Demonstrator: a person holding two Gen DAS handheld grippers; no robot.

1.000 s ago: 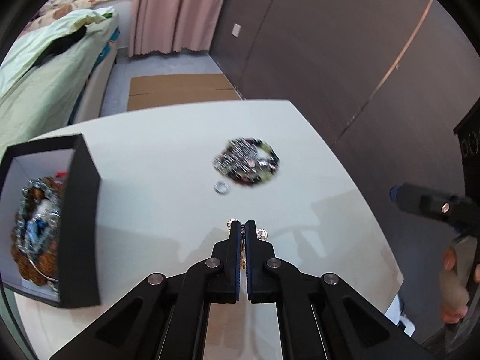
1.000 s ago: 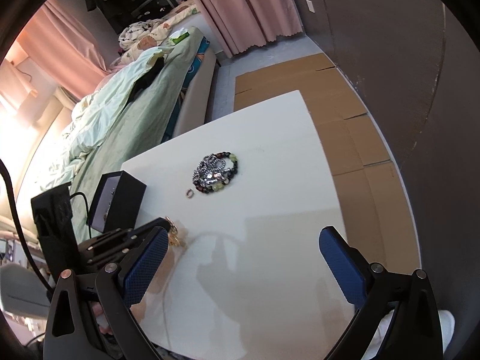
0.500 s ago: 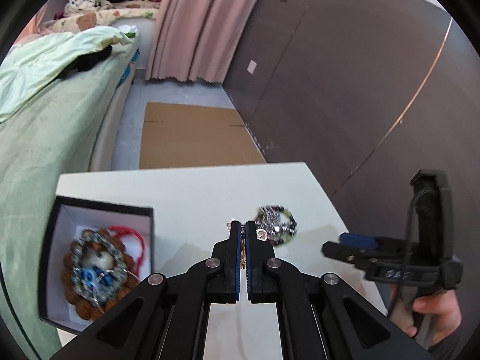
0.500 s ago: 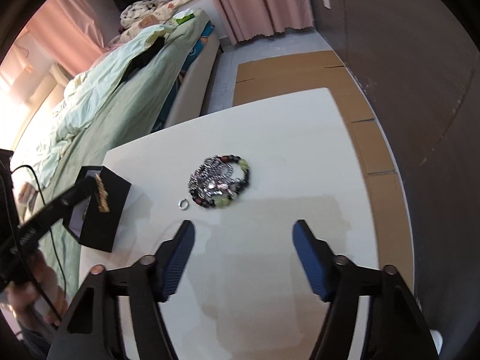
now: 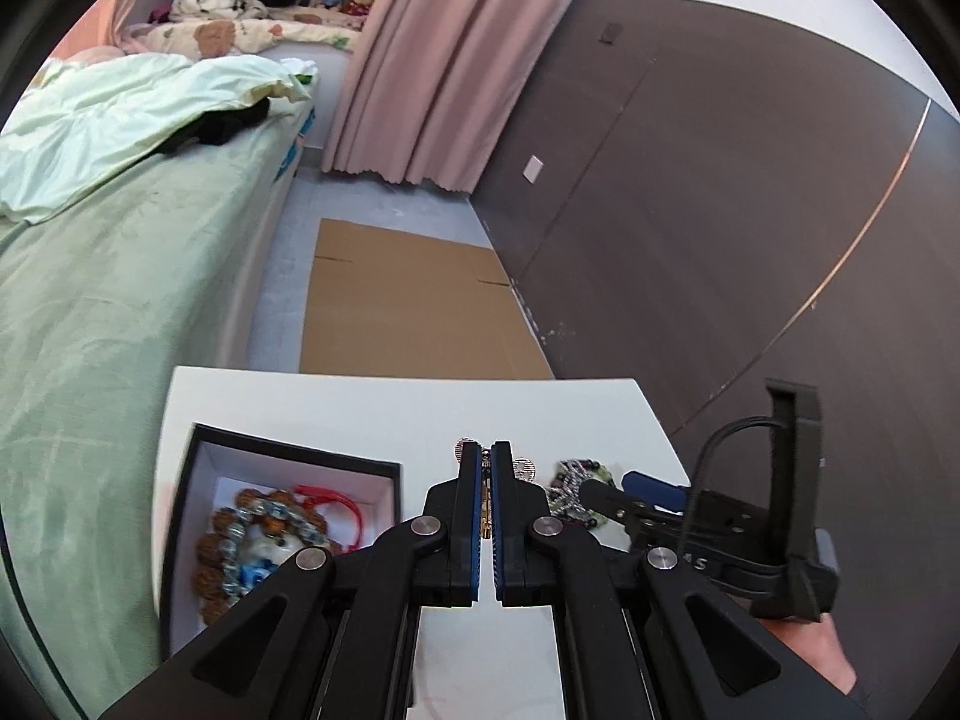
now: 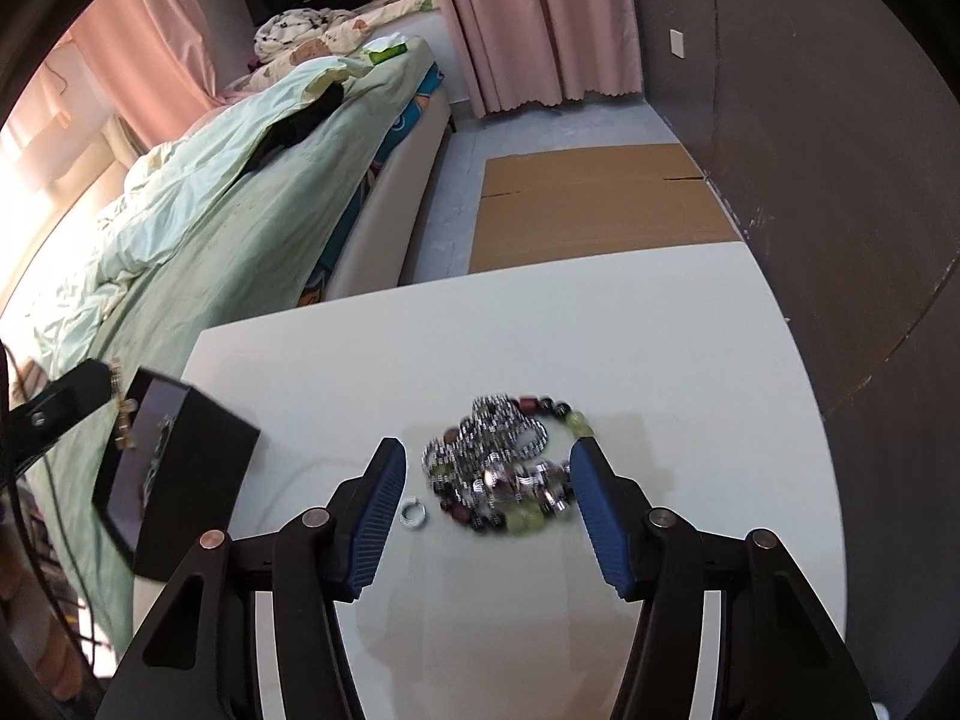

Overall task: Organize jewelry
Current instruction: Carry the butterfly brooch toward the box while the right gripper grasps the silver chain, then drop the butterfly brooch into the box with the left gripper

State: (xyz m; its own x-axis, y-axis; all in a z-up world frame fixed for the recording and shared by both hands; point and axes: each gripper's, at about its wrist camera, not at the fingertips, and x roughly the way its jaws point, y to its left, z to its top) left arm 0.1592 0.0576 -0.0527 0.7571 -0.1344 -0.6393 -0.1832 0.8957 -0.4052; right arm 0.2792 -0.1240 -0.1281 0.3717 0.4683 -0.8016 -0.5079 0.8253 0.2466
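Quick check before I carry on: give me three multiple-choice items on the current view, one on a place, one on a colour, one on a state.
1. Where does the small silver ring lie?
A. inside the black box
B. on the white table, beside the pile of beaded jewelry
C. on the bed

2. What colour are the right tool's pads?
A. blue
B. red
C. yellow

3. How do the left tool's jaws stand?
A. wide open, empty
B. shut on a small gold piece
C. out of view

Answers:
1 B, it sits on the white table just left of the pile of beaded jewelry.
2 A, both pads are blue.
3 B, the small gold piece shows in the narrow gap.
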